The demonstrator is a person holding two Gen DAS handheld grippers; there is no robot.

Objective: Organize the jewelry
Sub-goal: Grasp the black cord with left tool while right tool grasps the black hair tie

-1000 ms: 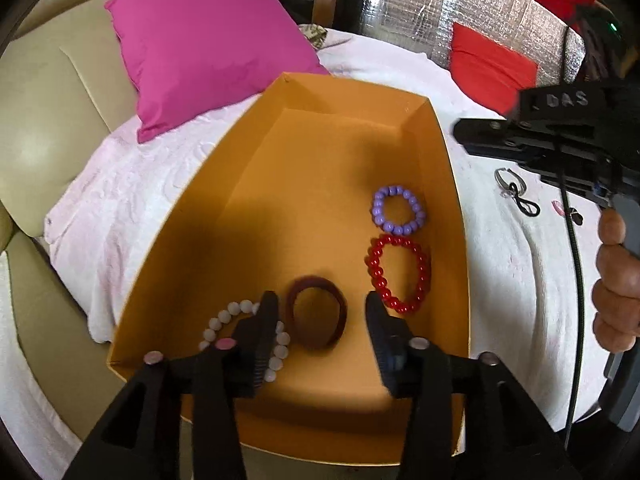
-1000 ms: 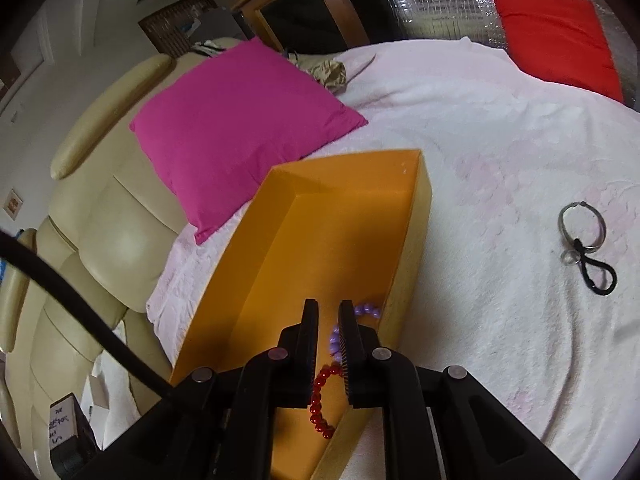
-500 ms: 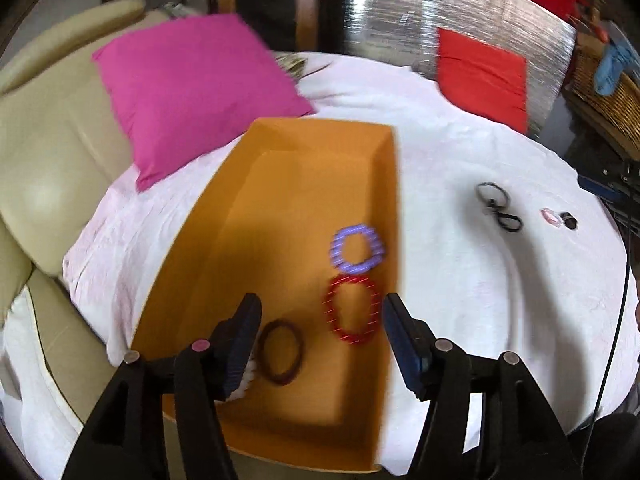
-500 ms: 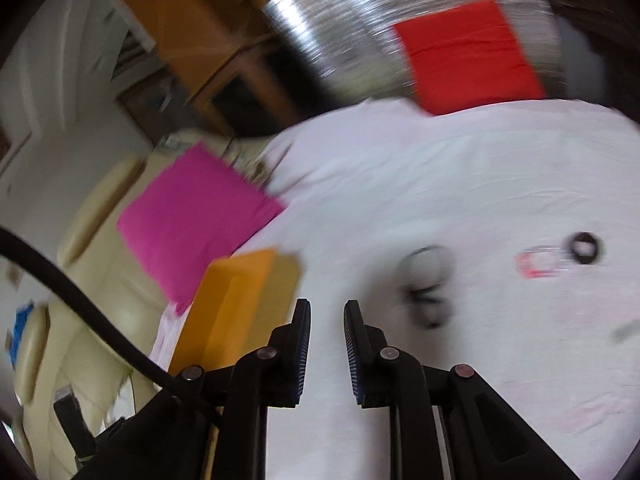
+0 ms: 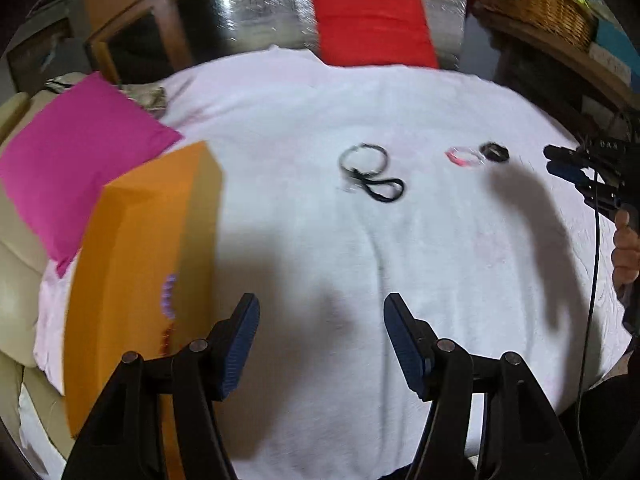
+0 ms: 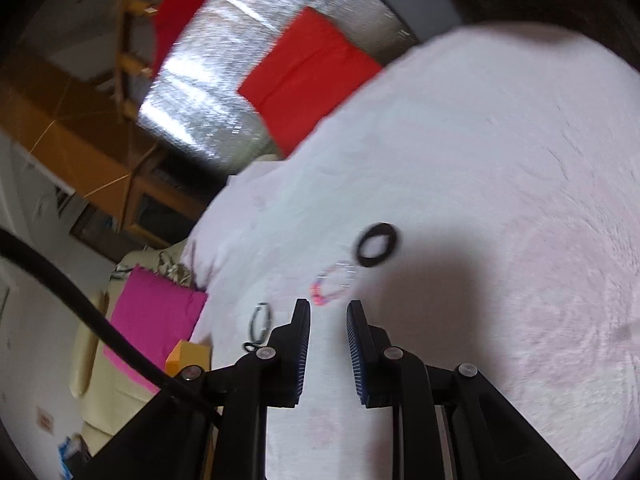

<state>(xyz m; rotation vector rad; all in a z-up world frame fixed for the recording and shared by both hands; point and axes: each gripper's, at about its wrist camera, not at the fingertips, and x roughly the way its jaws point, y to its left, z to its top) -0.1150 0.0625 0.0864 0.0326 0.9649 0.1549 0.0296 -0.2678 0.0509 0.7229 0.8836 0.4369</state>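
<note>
My left gripper (image 5: 322,312) is open and empty above the white cover (image 5: 320,240), just right of the orange box (image 5: 140,240). Purple beads (image 5: 169,296) and red beads (image 5: 166,340) show inside the box. Farther off lie a silver ring with a black cord (image 5: 370,172), a pink and clear bracelet (image 5: 464,157) and a black ring (image 5: 495,152). My right gripper (image 6: 328,312) has a narrow gap; its jaws are opening with nothing between them. Its tips hang just short of the pink and clear bracelet (image 6: 334,284), and the black ring (image 6: 378,244) lies beyond. From the left wrist, the right gripper (image 5: 576,168) is at the right edge.
A pink cushion (image 5: 72,160) leans behind the box on a beige sofa. A red cushion (image 5: 372,28) stands at the far side against a silver panel. A wicker basket (image 5: 532,4) sits on a shelf at the back right. A hand (image 5: 626,252) holds the right gripper.
My left gripper has swung right, from over the box to the white cover, and its jaws have widened. My right gripper has swept right from the box to the pink bracelet, jaws parting.
</note>
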